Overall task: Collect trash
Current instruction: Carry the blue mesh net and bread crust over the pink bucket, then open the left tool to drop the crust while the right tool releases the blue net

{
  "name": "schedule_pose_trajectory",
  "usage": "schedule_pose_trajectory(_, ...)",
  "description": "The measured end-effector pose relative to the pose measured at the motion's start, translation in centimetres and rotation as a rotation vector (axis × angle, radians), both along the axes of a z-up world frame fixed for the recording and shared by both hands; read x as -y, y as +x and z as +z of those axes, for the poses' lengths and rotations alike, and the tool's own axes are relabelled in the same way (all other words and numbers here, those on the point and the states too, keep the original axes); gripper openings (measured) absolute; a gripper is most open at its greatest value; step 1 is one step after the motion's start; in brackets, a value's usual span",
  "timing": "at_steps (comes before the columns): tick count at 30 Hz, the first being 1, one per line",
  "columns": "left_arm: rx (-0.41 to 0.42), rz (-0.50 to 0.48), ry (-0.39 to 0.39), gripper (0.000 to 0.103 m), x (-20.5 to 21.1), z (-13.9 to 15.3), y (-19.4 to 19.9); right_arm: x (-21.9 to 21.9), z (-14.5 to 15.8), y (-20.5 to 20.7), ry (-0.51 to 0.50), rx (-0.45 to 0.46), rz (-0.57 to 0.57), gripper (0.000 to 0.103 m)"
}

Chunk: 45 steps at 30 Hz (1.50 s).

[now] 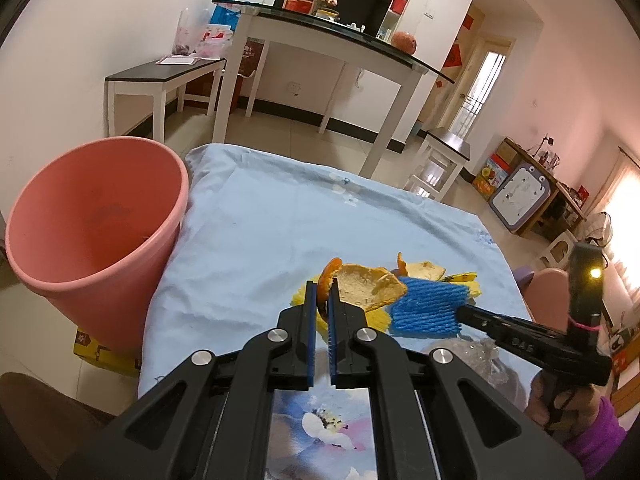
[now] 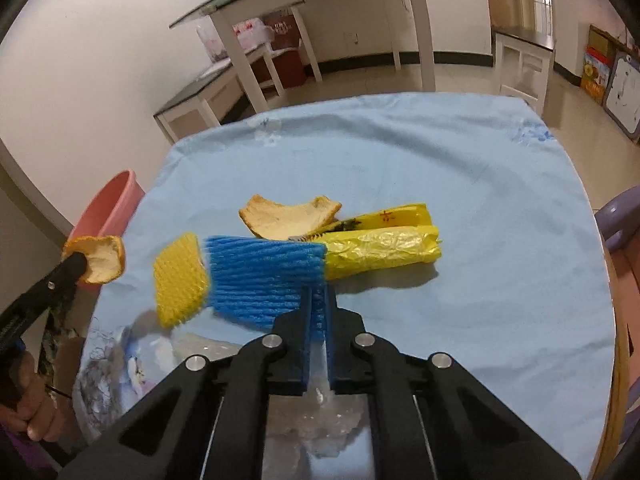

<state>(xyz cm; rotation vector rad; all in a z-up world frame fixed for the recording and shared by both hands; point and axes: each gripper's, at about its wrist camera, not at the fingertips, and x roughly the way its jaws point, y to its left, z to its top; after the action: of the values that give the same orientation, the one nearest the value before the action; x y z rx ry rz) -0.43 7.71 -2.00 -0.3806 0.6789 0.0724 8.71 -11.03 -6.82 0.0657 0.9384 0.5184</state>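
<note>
left gripper (image 1: 322, 308) clamped on an orange peel (image 1: 325, 280), bin (image 1: 96, 216) off to its left. right gripper (image 2: 318, 304) pinches the blue foam net (image 2: 264, 276) by its edge; flimsy, likely to slip or drag the yellow net (image 2: 180, 280) along.

1. A round table (image 2: 500, 184) is draped in a pale blue cloth with a flower print at its near edge.
2. On the cloth lie a curled piece of orange peel (image 2: 288, 216), a crumpled yellow plastic bag (image 2: 384, 252), a yellow foam net sleeve (image 2: 180, 280) and some clear crinkled plastic wrap (image 2: 120, 364).
</note>
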Motion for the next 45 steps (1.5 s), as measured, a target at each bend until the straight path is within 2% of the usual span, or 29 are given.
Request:
schedule_pose_trajectory(10, 0.038, 0.042, -0.007, 0.004, -1.3, 0.5, -0.6, -1.8, 5.8, -3.1, 0.053, 0.186, 0.049, 0.003)
schedule_pose_trajectory(16, 0.092, 0.154, 0.03, 0.004, -4.3, 2.2, -2.0, -6.7, 8.8, -3.7, 0.061, 0.282, 0.116, 0.004)
schedule_pose_trajectory(24, 0.123, 0.34, 0.119, 0.004, -9.7, 3.8, -4.7, -15.8, 10.6, -4.1, 0.029, 0.351, 0.239, 0.004)
schedule_pose_trajectory(33, 0.078, 0.459, 0.257, 0.004, -13.5, 2.5, -6.5, -26.6, 9.3, -4.8, -0.094, 0.401, 0.336, 0.004)
schedule_pose_trajectory(38, 0.052, 0.478, 0.251, 0.004, -15.0, 1.2, -7.1, -30.5, 7.6, -5.3, -0.18, 0.426, 0.362, 0.004)
schedule_pose_trajectory(45, 0.013, 0.476, 0.217, 0.005, -16.5, -0.3, -6.9, -32.5, 5.8, -4.8, -0.204, 0.391, 0.376, 0.005)
